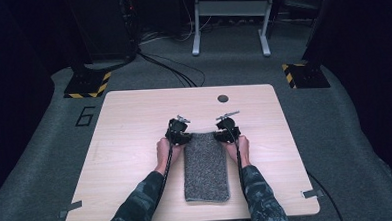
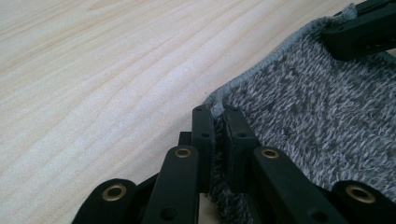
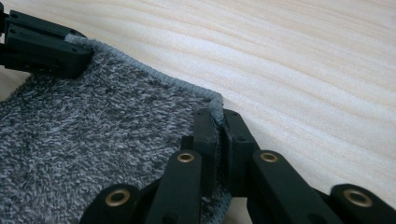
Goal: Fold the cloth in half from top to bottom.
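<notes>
I have the grey towel lying lengthwise down the middle of the desk, folded into a narrow strip that runs from the near edge toward the centre. My left tool is clamped on the far left corner — the hemmed edge is pinched flat between its jaws, with pile bulging out below them. My right tool is clamped the same way on the far right corner. From above, both tools sit level with each other at the towel's far end, hands low beside the cloth. Holding both corners keeps that edge taut and square, so I judge the next fold — far end drawn toward me over the near end — should land evenly rather than skew.
</notes>
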`<state>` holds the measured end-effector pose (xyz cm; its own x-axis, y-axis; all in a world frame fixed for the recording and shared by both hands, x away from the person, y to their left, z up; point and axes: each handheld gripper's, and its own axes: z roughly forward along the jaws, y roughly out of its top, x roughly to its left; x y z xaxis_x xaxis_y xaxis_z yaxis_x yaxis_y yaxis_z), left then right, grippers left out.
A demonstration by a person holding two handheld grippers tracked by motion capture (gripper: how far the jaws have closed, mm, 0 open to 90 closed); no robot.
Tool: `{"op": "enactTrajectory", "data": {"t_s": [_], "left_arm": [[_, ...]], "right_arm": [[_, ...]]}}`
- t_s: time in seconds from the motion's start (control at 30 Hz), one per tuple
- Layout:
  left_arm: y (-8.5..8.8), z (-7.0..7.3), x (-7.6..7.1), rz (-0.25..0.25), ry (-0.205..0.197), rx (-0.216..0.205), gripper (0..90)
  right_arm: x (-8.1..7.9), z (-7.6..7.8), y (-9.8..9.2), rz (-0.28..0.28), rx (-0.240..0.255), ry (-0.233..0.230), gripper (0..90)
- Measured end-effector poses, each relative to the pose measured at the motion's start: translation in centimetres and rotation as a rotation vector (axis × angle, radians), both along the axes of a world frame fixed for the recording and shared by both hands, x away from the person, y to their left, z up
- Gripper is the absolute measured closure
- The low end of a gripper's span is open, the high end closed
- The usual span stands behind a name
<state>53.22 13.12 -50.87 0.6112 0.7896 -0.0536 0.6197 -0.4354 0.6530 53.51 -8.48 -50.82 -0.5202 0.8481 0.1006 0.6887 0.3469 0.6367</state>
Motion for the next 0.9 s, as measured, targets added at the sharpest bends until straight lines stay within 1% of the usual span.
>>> {"op": "enactTrajectory", "data": {"t_s": [0.03,0.1,0.13,0.23,0.27,0.3,0.33,0.37,0.4,0.47,0.5,0.57,0.6,0.67,0.7,0.73,0.8,0.83,0.87,0.9], "left_arm": [[0.0,0.0,0.0,-0.001,0.006,-0.001,85.1],[0.0,0.0,-0.1,0.003,-0.009,-0.003,85.3],[0.1,0.1,-0.1,0.002,-0.008,-0.002,85.4],[0.4,0.6,-0.3,0.007,-0.026,-0.031,85.5],[0.4,0.7,-0.3,0.003,-0.030,-0.034,85.5],[0.4,0.9,-0.5,0.009,-0.042,-0.044,85.6],[0.5,1.2,-0.6,-0.003,-0.047,-0.032,85.6],[0.4,1.4,-0.7,0.003,-0.059,-0.043,85.6],[0.5,1.6,-0.7,-0.002,-0.066,-0.041,85.6],[0.7,2.0,-0.7,-0.003,-0.085,-0.053,85.6],[0.8,2.2,-0.8,-0.005,-0.094,-0.048,85.6],[0.9,2.4,-0.7,-0.006,-0.095,-0.048,85.6],[0.9,2.5,-0.7,-0.001,-0.102,-0.052,85.6],[1.1,2.6,-0.6,-0.002,-0.101,-0.042,85.6],[1.1,2.6,-0.6,0.007,-0.108,-0.055,85.5],[1.2,2.7,-0.5,0.011,-0.111,-0.057,85.6],[1.3,2.8,-0.4,0.012,-0.113,-0.053,85.5],[1.3,2.9,-0.4,0.015,-0.121,-0.058,85.6],[1.4,3.1,-0.3,0.006,-0.120,-0.044,85.6],[1.4,3.3,-0.2,0.008,-0.128,-0.051,85.5]], "right_arm": [[0.0,0.0,0.0,-0.005,-0.001,-0.005,86.3],[-0.2,0.0,0.1,-0.011,0.000,-0.011,86.7],[-0.3,0.0,0.1,-0.010,-0.005,-0.017,86.9],[-0.7,0.3,0.0,-0.018,0.019,-0.035,87.2],[-0.8,0.5,-0.1,-0.023,0.032,-0.041,87.3],[-0.9,0.6,-0.2,-0.026,0.033,-0.046,87.3],[-1.0,0.7,-0.3,-0.020,0.033,-0.060,87.3],[-1.2,1.0,-0.2,-0.028,0.040,-0.067,87.4],[-1.3,1.2,-0.2,-0.018,0.037,-0.081,87.4],[-1.4,1.7,-0.2,-0.014,0.039,-0.099,87.5],[-1.4,1.9,-0.1,-0.015,0.038,-0.104,87.5],[-1.4,2.2,-0.1,-0.006,0.037,-0.118,87.5],[-1.4,2.4,0.0,-0.012,0.037,-0.118,87.5],[-1.3,2.8,0.0,0.004,0.028,-0.136,87.6],[-1.3,2.9,0.2,-0.004,0.035,-0.136,87.5],[-1.3,3.0,0.3,-0.001,0.032,-0.142,87.6],[-1.1,3.1,0.4,-0.001,0.028,-0.144,87.6],[-1.1,3.0,0.5,-0.002,0.030,-0.153,87.6],[-1.0,3.0,0.5,0.004,0.028,-0.156,87.5],[-0.9,3.0,0.6,-0.003,0.024,-0.150,87.6]]}}
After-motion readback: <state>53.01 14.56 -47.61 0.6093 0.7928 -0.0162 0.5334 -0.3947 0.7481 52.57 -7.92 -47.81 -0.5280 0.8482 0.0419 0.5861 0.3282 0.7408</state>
